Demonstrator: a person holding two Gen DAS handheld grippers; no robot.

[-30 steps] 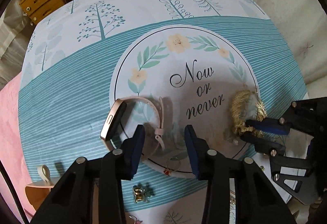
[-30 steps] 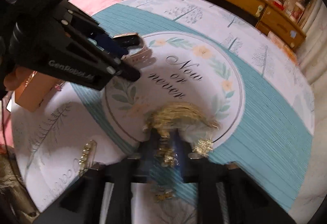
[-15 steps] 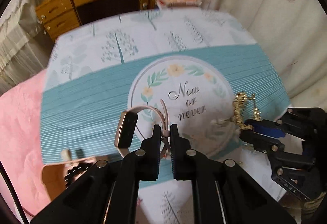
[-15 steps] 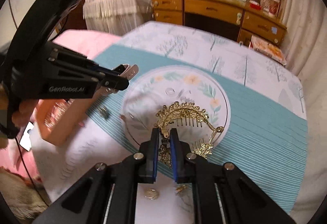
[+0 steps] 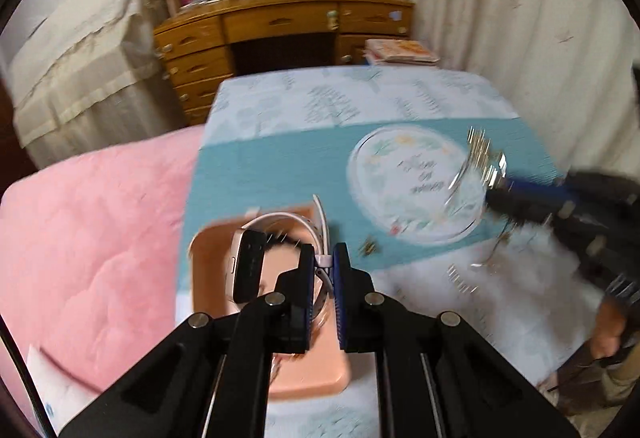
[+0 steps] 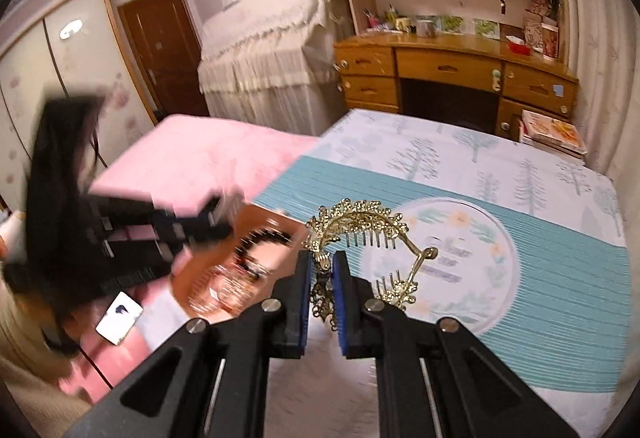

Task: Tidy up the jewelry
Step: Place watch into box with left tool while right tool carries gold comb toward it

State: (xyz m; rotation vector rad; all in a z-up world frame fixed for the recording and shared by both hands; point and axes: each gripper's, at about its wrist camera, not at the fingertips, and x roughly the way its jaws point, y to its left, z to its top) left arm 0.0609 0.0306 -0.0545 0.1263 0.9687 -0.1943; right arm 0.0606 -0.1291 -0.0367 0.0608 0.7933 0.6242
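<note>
My left gripper (image 5: 323,262) is shut on the pale pink strap of a smartwatch (image 5: 248,262), lifted over the pink jewelry box (image 5: 308,374) at the cloth's left edge. The watch's dark face hangs to the left of the jaws. In the right wrist view my right gripper (image 6: 321,266) is shut on a gold leaf-pattern hair comb (image 6: 360,218), held in the air above the cloth, its teeth pointing down. The same comb (image 5: 482,158) and the right gripper (image 5: 496,186) show blurred at the right of the left wrist view. The left gripper (image 6: 224,226) appears blurred above the box (image 6: 240,270).
A tablecloth (image 5: 280,166) with a round "Now or never" print (image 6: 448,262) covers the bed, and small earrings (image 5: 368,247) lie loose on it. A pink blanket (image 5: 88,238) lies to the left, a wooden desk (image 6: 452,70) behind. A card (image 6: 119,317) lies near the box.
The left gripper closed on the watch strap, lifted the watch off the cloth and carried it left over the pink box. The right gripper rose with the gold comb.
</note>
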